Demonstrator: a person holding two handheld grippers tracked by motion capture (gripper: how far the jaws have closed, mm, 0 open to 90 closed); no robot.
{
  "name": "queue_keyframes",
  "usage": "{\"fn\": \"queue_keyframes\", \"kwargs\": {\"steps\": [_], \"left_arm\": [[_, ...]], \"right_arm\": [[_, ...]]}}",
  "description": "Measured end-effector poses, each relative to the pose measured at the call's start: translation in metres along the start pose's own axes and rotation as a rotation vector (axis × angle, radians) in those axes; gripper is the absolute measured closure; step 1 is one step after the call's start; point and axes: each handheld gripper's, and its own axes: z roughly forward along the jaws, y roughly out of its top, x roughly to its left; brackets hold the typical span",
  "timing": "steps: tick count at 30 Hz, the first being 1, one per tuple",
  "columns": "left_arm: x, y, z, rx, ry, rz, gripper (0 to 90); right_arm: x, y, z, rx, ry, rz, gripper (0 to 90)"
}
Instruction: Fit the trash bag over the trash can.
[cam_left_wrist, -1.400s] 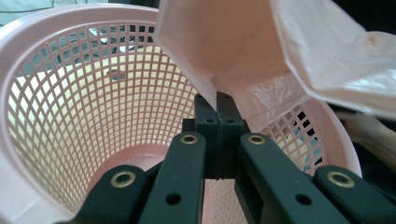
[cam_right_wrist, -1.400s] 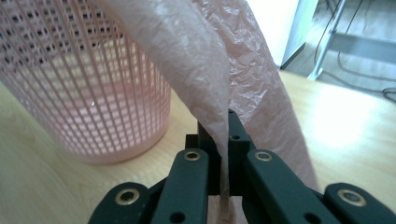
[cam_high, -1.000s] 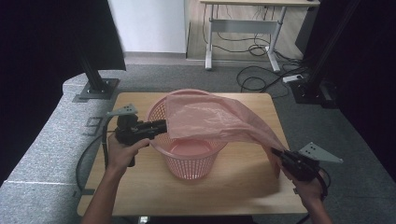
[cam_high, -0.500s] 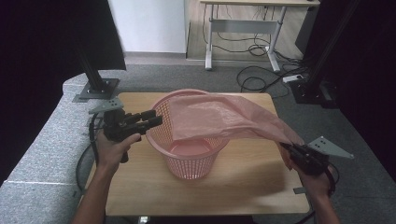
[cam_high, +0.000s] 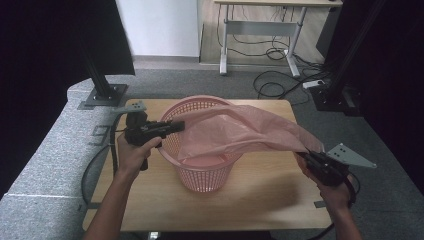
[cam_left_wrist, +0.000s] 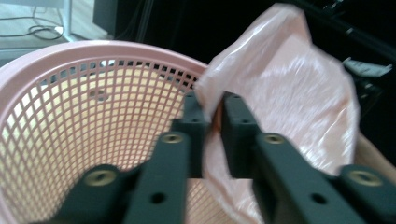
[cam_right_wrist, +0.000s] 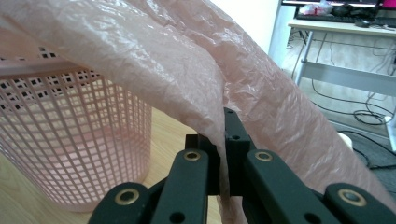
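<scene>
Over pink basket (cam_high: 200, 150): left hand-held gripper (cam_high: 181, 126) just closed, pinching bag (cam_high: 240, 132) edge; right hand-held gripper (cam_high: 306, 156) clamps bag's far end.

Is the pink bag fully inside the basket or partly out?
Partly out: the pink bag dips into the basket and stretches rightward past the rim.

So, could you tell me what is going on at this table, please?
A person is fitting a pink plastic bag into a pink mesh basket that stands on the wooden table. The right claw is shut on one edge of the bag and holds it out to the side of the basket. The left claw, at the basket's rim, has just been closing on the opposite edge, with the film between its jaws. Part of the bag already hangs inside the basket.
</scene>
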Motion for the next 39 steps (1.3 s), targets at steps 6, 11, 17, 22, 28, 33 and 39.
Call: {"fn": "queue_keyframes", "kwargs": {"steps": [6, 11, 17, 22, 28, 33, 39], "left_arm": [[-0.003, -0.001, 0.005, 0.055, 0.124, 0.064, 89.6], [0.003, 0.0, 0.009, 0.087, 0.19, 0.067, 89.6], [0.009, 0.005, 0.013, 0.108, 0.214, 0.072, 89.6], [0.012, 0.004, 0.02, 0.135, 0.215, 0.07, 89.6], [0.009, 0.004, 0.02, 0.117, 0.21, 0.086, 81.1], [0.005, 0.006, 0.002, 0.036, 0.203, 0.075, 73.0], [-0.003, 0.012, -0.007, 0.006, 0.179, 0.097, 71.1]], "right_arm": [[-0.001, 0.005, 0.008, -0.013, 0.009, 0.0, 88.6], [-0.01, 0.012, 0.011, -0.035, 0.004, 0.027, 88.6], [-0.022, 0.017, 0.015, -0.08, 0.031, 0.094, 88.5], [-0.027, 0.021, 0.017, -0.108, 0.038, 0.116, 88.5], [-0.027, 0.021, 0.011, -0.115, 0.036, 0.104, 88.3], [-0.032, 0.015, 0.004, -0.105, 0.01, 0.101, 88.4], [-0.035, 0.016, -0.003, -0.109, -0.003, 0.097, 88.4]]}}
